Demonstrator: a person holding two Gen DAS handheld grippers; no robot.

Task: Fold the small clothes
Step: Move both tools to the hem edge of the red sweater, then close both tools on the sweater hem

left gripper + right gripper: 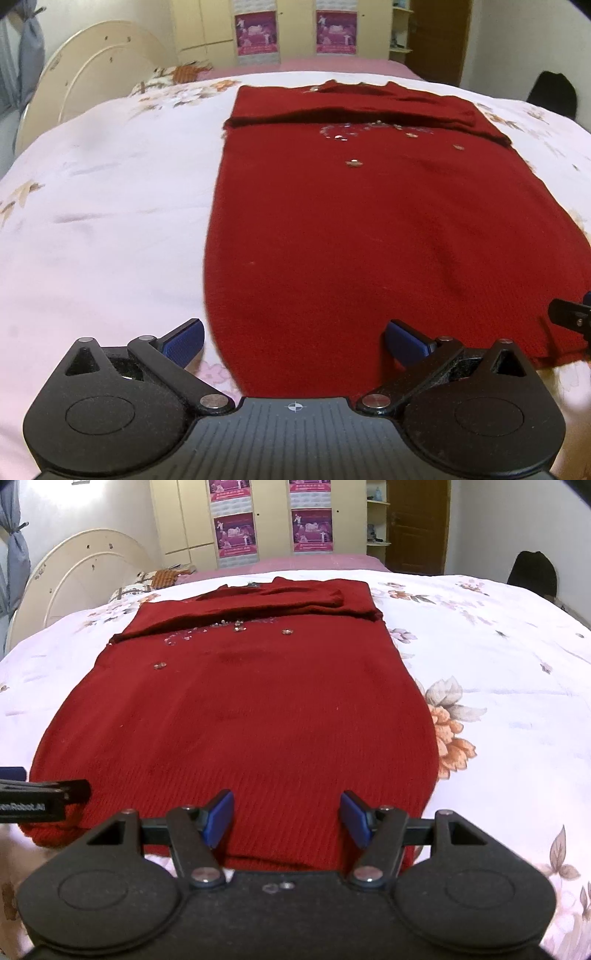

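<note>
On the floral bedspread (480, 635) a red sweater (258, 709) lies flat, both grippers' fingers (221, 818) spread, ungripping.

A bed under a white floral-printed cover (480, 635) fills the room, its cream arched headboard (74, 568) off the far left corner, cream wardrobe doors with pink posters (236, 535) beyond the far edge beside a brown wooden door (417, 524).

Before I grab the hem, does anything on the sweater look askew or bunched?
Nothing much stands out. The red sweater lies flat on the floral bedspread, sleeves folded across the chest. Only the near left hem corner looks slightly rolled.
</note>
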